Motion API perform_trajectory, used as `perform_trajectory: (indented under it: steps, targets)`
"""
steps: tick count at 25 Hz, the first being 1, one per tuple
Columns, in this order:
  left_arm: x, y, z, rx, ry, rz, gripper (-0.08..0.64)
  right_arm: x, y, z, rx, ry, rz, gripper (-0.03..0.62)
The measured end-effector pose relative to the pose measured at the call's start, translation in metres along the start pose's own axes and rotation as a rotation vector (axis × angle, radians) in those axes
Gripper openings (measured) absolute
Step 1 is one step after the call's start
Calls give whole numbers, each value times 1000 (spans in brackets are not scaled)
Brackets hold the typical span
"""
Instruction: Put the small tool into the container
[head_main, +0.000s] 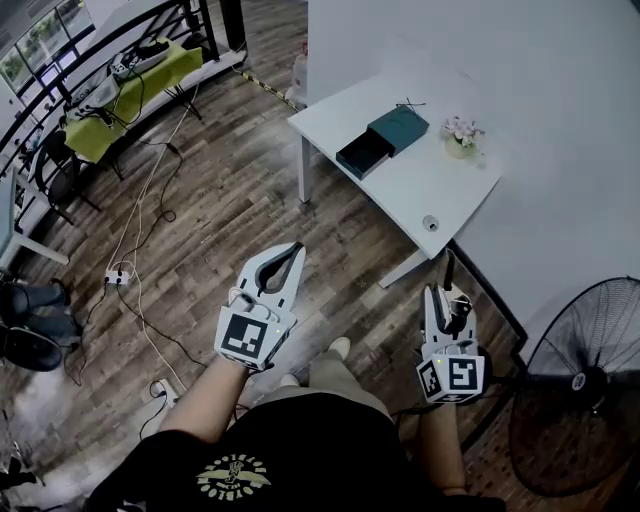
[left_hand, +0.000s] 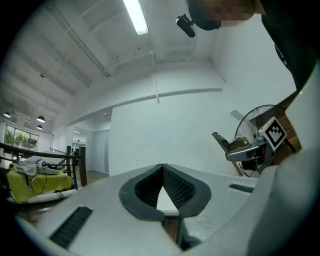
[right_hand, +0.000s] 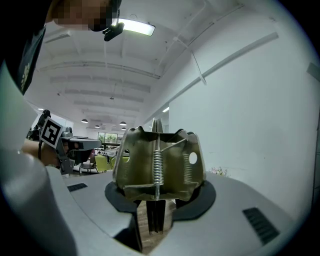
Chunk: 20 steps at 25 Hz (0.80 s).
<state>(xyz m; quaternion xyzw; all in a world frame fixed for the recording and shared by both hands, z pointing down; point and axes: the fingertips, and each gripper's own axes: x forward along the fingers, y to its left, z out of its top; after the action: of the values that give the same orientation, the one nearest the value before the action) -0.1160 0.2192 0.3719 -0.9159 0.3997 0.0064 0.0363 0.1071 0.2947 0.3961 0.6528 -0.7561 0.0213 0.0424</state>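
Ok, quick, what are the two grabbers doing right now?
Left gripper: shut, nothing in it.
Right gripper: shut on the small tool, a metal piece with a spring.

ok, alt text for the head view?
Seen from above, a person on a wooden floor holds a small metal tool in the right claw; the left claw is shut and empty. Ahead stands a white table with a dark box, its drawer slid out, and a small flower pot.
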Motion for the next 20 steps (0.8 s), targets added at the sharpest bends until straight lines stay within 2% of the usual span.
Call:
perform_trajectory:
  steps: [12,17,20]
  targets:
    - [89,-4,-33,-20,53,-29,6,63,-65,-7,34,9,22,127]
    - [124,2,-38,-2,57,-8,6,93,-92,-8,99,8,57,129]
    - [139,6,-36,-5,65,19,6,109,-105,-2,101,0,83,129]
